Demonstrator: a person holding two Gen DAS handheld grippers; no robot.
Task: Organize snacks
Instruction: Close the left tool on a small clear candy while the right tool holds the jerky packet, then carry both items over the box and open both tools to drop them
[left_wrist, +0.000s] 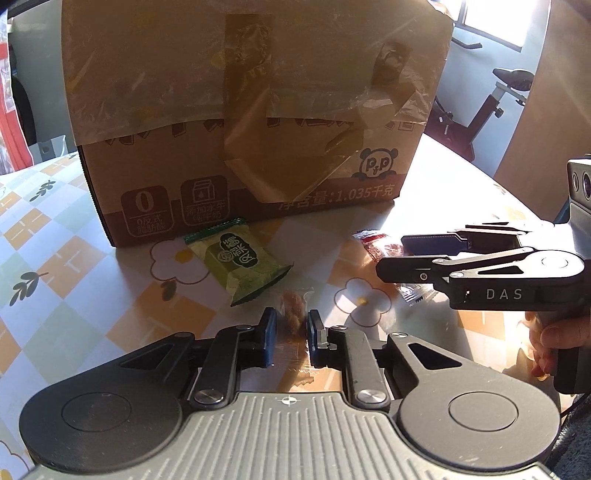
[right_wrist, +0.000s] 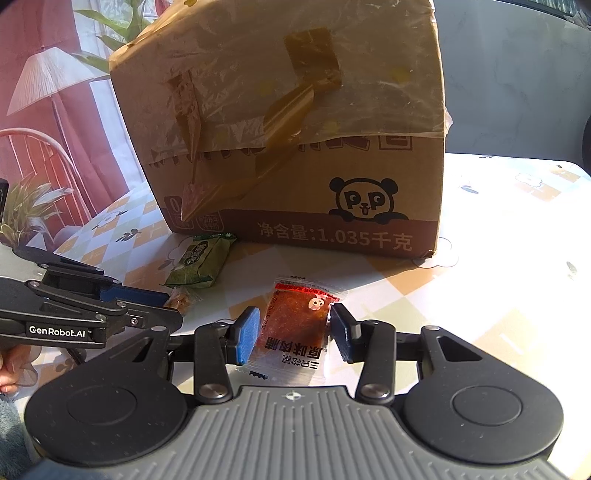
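1. The box stands on the table, taped flaps folded down.
2. The right gripper is partly open; its pads flank the red packet, touching its edges.
3. The left gripper is nearly closed on the clear packet.
4. The green packet lies on the table just before the box, beside the clear packet.

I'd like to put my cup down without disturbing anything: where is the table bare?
Bare tablecloth lies right of the cardboard box, in the sunlight, and left of it. In front of the box it is crowded: green packet, clear packet, red packet and both hand-held grippers.
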